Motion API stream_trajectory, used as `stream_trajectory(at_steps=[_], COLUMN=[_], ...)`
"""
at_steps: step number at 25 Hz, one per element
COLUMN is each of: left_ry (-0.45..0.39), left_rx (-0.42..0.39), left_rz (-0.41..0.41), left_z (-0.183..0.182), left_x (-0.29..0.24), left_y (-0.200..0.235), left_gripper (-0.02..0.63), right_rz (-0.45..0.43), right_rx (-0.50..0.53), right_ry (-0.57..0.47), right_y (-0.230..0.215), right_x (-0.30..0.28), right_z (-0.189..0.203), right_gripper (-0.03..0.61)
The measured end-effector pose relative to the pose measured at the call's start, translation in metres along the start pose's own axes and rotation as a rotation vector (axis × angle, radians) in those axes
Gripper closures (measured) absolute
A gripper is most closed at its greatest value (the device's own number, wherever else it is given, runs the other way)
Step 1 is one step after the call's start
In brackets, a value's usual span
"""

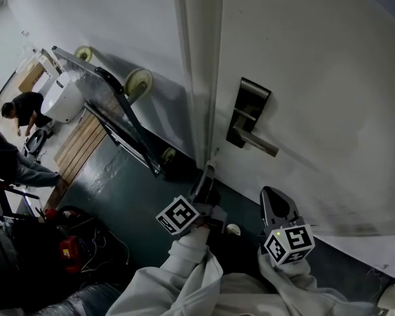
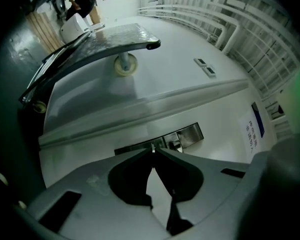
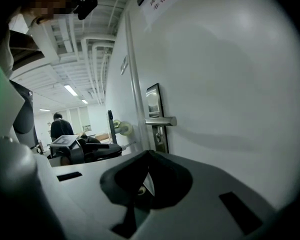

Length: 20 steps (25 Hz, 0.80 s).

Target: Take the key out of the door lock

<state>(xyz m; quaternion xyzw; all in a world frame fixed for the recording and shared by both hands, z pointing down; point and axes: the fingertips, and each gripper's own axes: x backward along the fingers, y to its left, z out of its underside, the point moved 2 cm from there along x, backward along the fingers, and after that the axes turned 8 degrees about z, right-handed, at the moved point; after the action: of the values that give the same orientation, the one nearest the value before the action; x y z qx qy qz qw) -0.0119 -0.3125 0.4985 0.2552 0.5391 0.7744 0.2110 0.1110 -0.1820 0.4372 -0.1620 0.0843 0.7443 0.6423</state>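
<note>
Your left gripper (image 1: pixel 209 170) is pinched shut on a thin metal sliver, apparently the key (image 2: pixel 152 147), which juts from its tips toward 12 o'clock, in line with the jaws. The door lock (image 1: pixel 250 107) lies at 1 o'clock, just beyond and seemingly clear of it. Your right gripper (image 1: pixel 271 193), closed and empty, sits at 4 o'clock.

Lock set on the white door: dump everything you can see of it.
The lock set is a tall, dark metal plate, fixed flat on the white door near its edge. A straight, shiny metal lever juts from the plate and lies level, pointing away from the door's edge. Under the lever the right gripper view shows a round cylinder; whether a key sits in it cannot be told. Nothing touches the set.
</note>
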Motion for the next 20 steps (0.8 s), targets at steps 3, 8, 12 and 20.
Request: stream_trajectory(at_steps=[3,8,12,20], left_ry=[-0.024,-0.036,-0.023,0.057], left_rx=[-0.037,-0.141,-0.233,-0.515], left_rz=[-0.017,-0.046,-0.062,-0.101], left_z=[-0.011,-0.029,-0.039,-0.050], left_x=[0.011,0.024,0.029,0.031], left_y=[-0.001,-0.005,-0.007,-0.021], left_gripper=[0.588,0.588,0.586,0.588], right_rz=[-0.034,-0.083,-0.117,-0.166], right_rx=[0.007,0.014,0.016,0.021], right_ry=[0.000,-0.003,-0.007,-0.023], right_y=[0.008,0.020,0.026,0.034], right_x=[-0.006,-0.016,-0.024,-0.038], right_z=[-0.001,-0.004,-0.008,-0.014], right_gripper=[0.526,0.526,0.526,0.526])
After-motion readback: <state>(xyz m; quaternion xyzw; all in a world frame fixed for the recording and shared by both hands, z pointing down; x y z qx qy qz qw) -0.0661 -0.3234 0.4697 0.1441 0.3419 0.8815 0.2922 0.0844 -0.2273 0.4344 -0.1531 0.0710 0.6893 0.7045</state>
